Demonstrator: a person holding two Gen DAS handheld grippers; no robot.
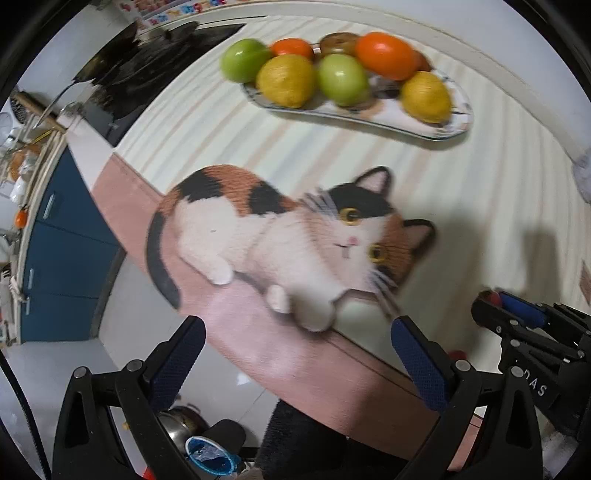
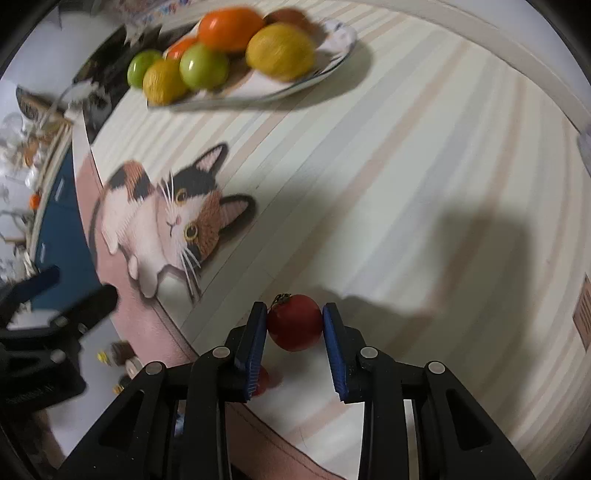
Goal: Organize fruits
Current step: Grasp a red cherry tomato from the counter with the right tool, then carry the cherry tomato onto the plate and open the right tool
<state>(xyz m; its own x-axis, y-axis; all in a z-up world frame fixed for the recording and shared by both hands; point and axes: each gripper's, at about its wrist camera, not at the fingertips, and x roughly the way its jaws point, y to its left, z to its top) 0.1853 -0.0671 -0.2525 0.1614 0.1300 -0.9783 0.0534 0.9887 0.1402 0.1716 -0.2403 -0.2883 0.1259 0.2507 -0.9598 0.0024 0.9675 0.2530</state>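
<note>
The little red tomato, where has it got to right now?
In the right wrist view the red tomato sits low in the middle, pinched in the right claw on the striped tablecloth, right of the cat picture and away from the fruit plate.

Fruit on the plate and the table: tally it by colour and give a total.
Green fruit: 2
Yellow fruit: 2
Orange fruit: 2
Brown fruit: 2, one mostly hidden
Red fruit: 2, one in the right gripper jaws, one half hidden beside it
Total: 10
</note>
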